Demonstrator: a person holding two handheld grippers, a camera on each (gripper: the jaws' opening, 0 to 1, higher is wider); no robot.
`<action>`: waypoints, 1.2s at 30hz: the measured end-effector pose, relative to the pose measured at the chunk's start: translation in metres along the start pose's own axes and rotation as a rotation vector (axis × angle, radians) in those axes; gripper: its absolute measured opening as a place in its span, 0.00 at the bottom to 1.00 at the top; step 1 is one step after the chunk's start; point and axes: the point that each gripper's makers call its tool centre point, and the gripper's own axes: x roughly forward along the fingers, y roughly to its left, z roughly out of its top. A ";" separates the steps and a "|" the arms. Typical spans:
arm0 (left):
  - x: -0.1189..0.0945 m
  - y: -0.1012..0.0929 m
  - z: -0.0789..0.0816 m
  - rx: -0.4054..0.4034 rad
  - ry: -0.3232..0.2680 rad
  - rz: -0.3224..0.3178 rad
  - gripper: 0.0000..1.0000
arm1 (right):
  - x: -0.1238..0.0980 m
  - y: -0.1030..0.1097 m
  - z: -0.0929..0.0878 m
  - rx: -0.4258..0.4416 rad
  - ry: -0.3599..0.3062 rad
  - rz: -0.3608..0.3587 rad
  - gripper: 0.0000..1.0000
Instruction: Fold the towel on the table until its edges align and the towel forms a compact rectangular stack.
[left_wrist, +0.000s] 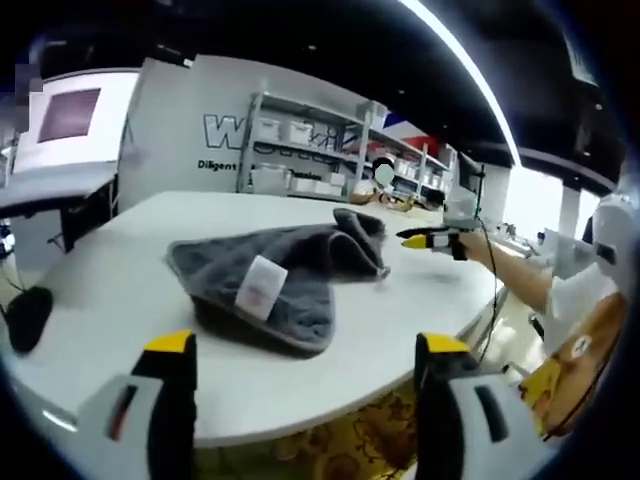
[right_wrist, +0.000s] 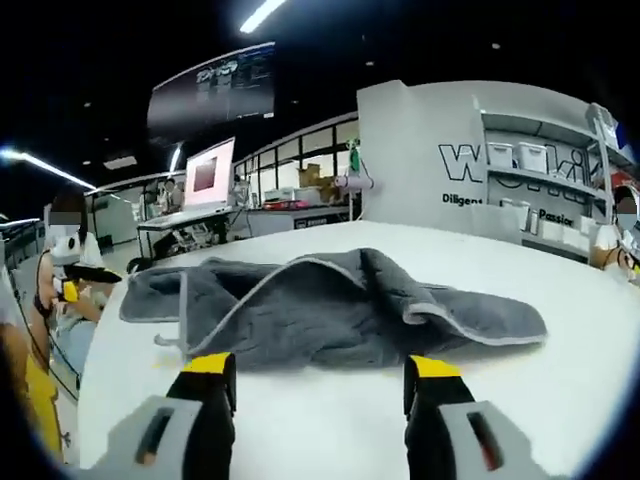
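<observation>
So right now both tools are empty. In the left gripper view the left tool (left_wrist: 305, 375) has its jaws spread wide over the near edge of the white tabletop (left_wrist: 110, 290), gripping nothing. Same story in the right gripper view: the right tool (right_wrist: 322, 385) is spread open just short of the towel, not touching it. You can also spot the right tool off to the right in the left gripper view, yellow tips pointing at the towel's far corner.

The gray towel (right_wrist: 330, 310) sits mid-tabletop, loosely half-folded and rumpled, with a white label (left_wrist: 260, 287) facing up and one flap bunched into a ridge. One end trails out to the right in the right gripper view, and the hemmed edges clearly don't line up yet.

My guess at what could go sideways:
- Pinching the bunched ridge instead of a real corner would probably catch two layers, and the fold would come out crooked.
- Grabbing only one corner and pulling could drag the whole towel across the slick top toward the rim instead of folding it.
- Folding over the current wrinkles likely bakes in a lumpy stack with mismatched edges, so flattening first seems smart.

Further back are shelves with bins (left_wrist: 300, 130) and a monitor (right_wrist: 205, 175).
</observation>
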 end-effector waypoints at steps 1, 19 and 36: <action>-0.001 0.001 0.001 -0.002 -0.004 0.003 0.95 | 0.011 -0.009 0.003 0.010 0.012 -0.007 0.66; -0.008 0.020 -0.009 -0.052 -0.014 0.054 0.95 | 0.079 -0.090 0.029 -0.002 0.087 -0.186 0.34; -0.003 0.014 -0.004 -0.044 -0.025 0.040 0.95 | -0.002 -0.089 0.071 0.042 0.017 -0.196 0.02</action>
